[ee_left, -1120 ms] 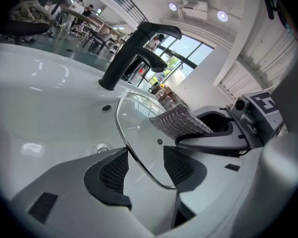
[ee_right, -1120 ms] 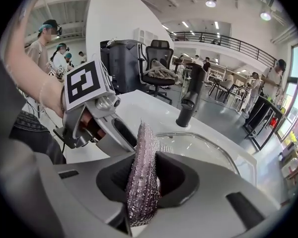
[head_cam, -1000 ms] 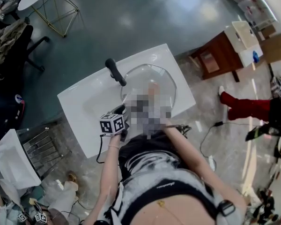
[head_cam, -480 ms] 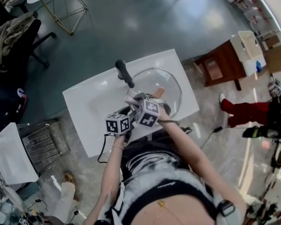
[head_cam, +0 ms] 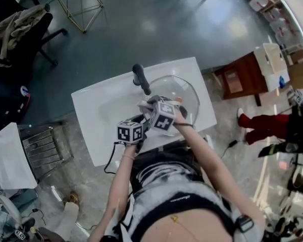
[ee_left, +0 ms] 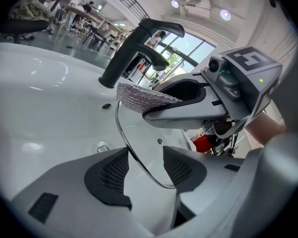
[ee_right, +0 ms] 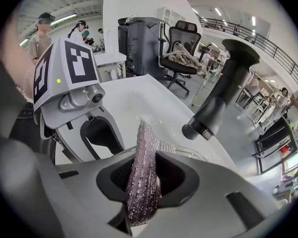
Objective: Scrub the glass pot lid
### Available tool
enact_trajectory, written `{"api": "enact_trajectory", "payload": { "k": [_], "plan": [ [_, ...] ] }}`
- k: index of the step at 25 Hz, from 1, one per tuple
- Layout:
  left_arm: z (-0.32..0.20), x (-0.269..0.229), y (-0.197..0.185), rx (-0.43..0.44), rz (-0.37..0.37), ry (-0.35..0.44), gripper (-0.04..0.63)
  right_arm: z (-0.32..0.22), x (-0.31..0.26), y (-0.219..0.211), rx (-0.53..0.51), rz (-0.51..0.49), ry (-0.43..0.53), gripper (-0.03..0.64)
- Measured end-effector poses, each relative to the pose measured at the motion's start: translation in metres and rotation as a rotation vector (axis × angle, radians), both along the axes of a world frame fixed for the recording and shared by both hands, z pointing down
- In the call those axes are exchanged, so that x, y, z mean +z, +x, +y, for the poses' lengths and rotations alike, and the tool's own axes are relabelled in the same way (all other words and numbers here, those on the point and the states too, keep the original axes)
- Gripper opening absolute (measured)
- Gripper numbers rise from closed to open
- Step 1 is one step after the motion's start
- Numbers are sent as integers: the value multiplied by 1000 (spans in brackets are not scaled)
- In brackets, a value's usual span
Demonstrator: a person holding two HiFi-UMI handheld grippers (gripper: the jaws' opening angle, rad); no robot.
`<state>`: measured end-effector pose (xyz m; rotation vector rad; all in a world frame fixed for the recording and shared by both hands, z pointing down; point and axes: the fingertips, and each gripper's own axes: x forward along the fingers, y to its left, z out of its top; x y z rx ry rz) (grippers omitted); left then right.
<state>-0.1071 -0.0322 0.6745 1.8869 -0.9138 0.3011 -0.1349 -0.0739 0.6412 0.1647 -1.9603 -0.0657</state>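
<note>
The glass pot lid (ee_left: 148, 133) hangs over the white basin (ee_left: 49, 118), its steel rim running between my left gripper's (ee_left: 145, 158) jaws, which hold it by the edge. My right gripper (ee_left: 154, 114) is shut on a silvery-purple scrubbing cloth (ee_left: 139, 97), pressed to the lid's upper rim. In the right gripper view the cloth (ee_right: 148, 138) stands pinched between the right gripper's (ee_right: 145, 182) jaws, with the left gripper's marker cube (ee_right: 64, 66) just beyond. In the head view both grippers meet at the sink, left (head_cam: 140, 120) and right (head_cam: 150, 107); they hide the lid.
A black faucet (head_cam: 141, 78) rises at the basin's back edge, close above the grippers (ee_left: 134, 48). The white sink counter (head_cam: 101, 115) stands on its own on the floor. A dark wooden cabinet (head_cam: 242, 77) is to the right, and an office chair (head_cam: 20, 24) at far left.
The right gripper with the cloth has shifted a little across the lid beside the left gripper and rolled. The left gripper has kept still with the lid.
</note>
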Motion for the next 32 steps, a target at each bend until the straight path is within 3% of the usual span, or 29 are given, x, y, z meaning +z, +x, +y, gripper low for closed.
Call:
{"api": "enact_trajectory", "payload": {
  "k": [23, 32],
  "plan": [
    [1, -1, 0, -92, 4, -32, 196, -49, 2, 20, -68, -26, 17, 95],
    [3, -1, -3, -152, -6, -46, 190, -83, 1, 39, 1, -66, 55, 95]
  ]
}}
